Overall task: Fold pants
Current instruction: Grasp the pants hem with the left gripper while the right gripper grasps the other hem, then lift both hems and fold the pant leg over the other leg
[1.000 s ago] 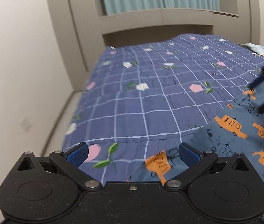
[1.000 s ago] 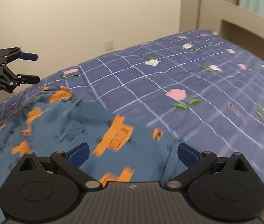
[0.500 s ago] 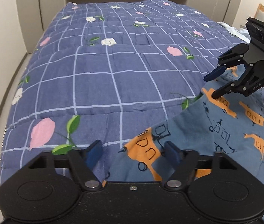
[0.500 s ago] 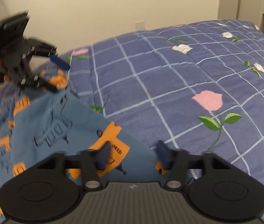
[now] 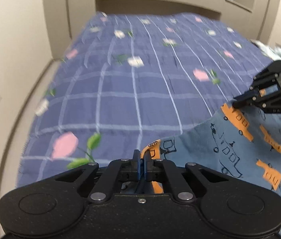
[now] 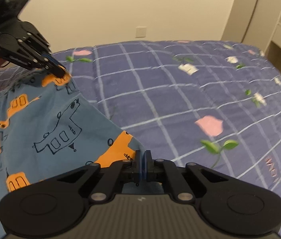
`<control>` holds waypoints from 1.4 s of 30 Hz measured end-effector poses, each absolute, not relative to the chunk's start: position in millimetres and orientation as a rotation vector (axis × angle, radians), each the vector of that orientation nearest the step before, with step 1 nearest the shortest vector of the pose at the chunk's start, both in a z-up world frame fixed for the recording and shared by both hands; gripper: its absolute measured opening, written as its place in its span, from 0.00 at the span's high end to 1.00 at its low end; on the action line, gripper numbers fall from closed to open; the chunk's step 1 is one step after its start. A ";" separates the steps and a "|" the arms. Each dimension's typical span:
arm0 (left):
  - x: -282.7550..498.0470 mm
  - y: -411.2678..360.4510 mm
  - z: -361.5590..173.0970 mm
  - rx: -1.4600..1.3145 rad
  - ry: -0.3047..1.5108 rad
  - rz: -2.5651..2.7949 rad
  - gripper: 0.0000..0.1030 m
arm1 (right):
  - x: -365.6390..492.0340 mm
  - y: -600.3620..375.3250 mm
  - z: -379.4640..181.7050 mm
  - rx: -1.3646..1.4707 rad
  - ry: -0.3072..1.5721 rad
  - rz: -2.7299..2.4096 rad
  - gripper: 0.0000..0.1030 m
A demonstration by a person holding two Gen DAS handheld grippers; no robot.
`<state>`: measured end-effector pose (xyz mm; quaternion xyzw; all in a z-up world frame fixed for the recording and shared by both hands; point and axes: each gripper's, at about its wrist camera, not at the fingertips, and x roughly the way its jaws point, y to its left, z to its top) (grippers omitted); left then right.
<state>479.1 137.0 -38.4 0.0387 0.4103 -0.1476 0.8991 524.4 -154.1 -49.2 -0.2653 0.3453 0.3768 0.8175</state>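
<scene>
While the blue pants (image 5: pixel 229 151) lie spread on the bed's checked quilt (image 5: pixel 132 91), the left claw (image 5: pixel 141 164) pinches one corner of their edge and the right claw (image 6: pixel 142 164) another, both clamped tight on fabric.

Blue pants (image 5: pixel 226 147) with orange vehicle print, spread on bed.

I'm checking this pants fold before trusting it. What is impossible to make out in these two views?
- Pants: most of them cut off by the lower and right edges, left wrist view.
- Cloth inside the left gripper: hidden by its own body.
- Right gripper: same, right wrist view.
- Quilt: flower print blurred.
</scene>
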 end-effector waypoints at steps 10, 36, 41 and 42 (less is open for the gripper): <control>501.8 142.3 -60.1 0.036 0.889 -0.231 0.98 | 556.3 -151.6 -69.4 -0.475 0.739 0.692 0.98; 208.8 106.5 -14.8 0.324 0.586 -0.571 0.98 | 202.1 -219.1 2.7 -0.351 0.526 0.638 0.98; 190.3 102.3 -45.4 0.375 0.625 -0.552 0.98 | 167.6 -206.8 -43.3 -0.383 0.603 0.610 0.98; 190.4 103.1 -48.8 0.378 0.626 -0.550 0.98 | 161.3 -206.3 -49.9 -0.383 0.606 0.600 0.98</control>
